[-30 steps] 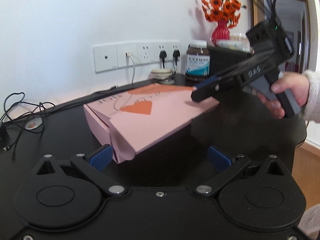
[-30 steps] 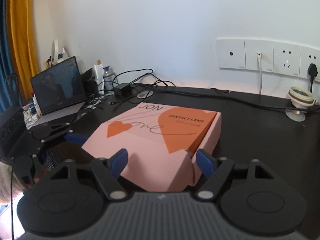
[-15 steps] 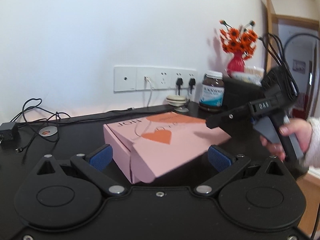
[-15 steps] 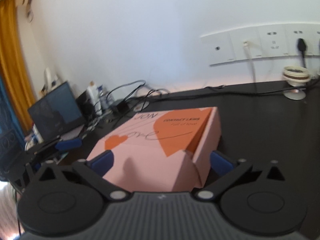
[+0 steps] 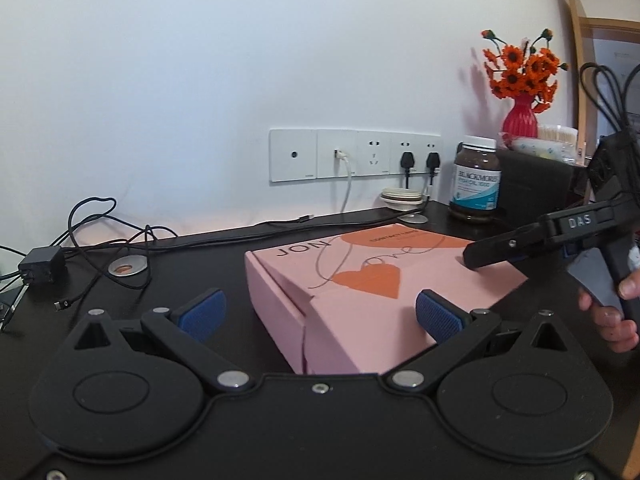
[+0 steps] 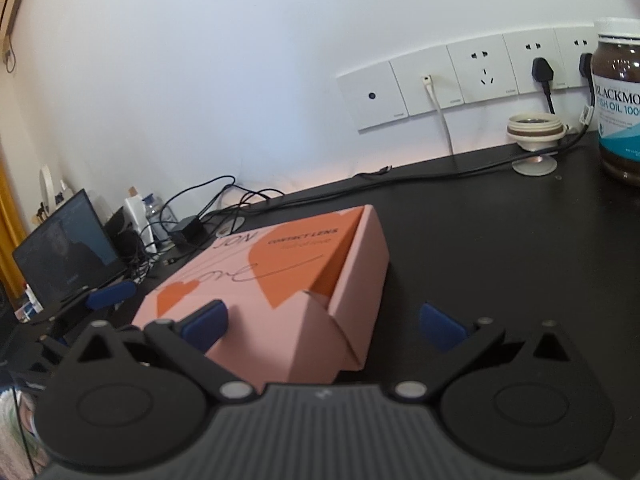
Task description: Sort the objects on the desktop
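Pink box (image 5: 372, 280), printed with orange hearts, lies flat on the black table (image 5: 168, 304), its near end flap standing slightly ajar. Largest of all is the white wall (image 5: 240, 60) behind, with a row of sockets (image 5: 356, 154) at the far edge of the table. On the far right stand a brown jar (image 5: 476, 180) and, beyond it, a red vase (image 5: 520, 120) of orange flowers. The left claw (image 5: 320, 314) is spread wide at the box's near corner, pads clear of it. The right claw (image 6: 324, 322) has just been opening and now stands spread, one pad over the lid, the other over bare table beside the box; neither visibly presses. Tangled black cables (image 5: 100, 236) lie far left. A small cream lid (image 5: 402, 198) sits below the sockets.
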The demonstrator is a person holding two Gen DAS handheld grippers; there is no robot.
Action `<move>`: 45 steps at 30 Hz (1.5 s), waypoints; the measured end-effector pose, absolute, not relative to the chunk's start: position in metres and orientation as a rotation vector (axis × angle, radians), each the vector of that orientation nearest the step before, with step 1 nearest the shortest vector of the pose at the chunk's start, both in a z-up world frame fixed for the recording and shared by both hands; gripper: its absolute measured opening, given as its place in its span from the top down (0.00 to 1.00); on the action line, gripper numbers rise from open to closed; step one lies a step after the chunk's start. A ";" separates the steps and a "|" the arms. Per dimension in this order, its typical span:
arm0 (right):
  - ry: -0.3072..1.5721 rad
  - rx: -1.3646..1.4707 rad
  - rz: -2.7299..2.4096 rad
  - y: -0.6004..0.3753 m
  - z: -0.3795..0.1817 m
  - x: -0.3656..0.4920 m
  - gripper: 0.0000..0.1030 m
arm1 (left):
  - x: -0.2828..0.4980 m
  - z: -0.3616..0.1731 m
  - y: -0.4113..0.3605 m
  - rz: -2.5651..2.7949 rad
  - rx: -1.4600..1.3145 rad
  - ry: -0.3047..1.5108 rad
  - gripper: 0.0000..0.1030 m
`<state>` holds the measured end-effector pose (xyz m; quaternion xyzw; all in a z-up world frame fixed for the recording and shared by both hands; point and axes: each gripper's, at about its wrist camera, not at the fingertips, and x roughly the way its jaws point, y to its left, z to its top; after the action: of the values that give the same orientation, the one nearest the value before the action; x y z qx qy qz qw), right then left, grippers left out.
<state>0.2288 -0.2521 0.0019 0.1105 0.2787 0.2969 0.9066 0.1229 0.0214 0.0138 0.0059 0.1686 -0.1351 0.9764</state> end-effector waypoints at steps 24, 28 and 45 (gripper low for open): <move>0.477 0.202 0.546 -0.239 0.011 0.209 0.01 | 0.133 0.013 0.038 -0.191 -0.076 0.325 0.00; 0.455 0.187 0.503 -0.234 0.015 0.210 0.01 | 0.137 0.013 0.044 -0.166 -0.131 0.336 0.00; 0.518 0.237 0.468 -0.238 -0.003 0.212 0.01 | 0.144 0.009 0.040 -0.130 -0.097 0.361 0.00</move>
<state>0.2122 -0.2377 -0.0034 0.1157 0.2534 0.2288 0.9328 0.1442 0.0397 0.0086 -0.0481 0.1791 -0.0648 0.9805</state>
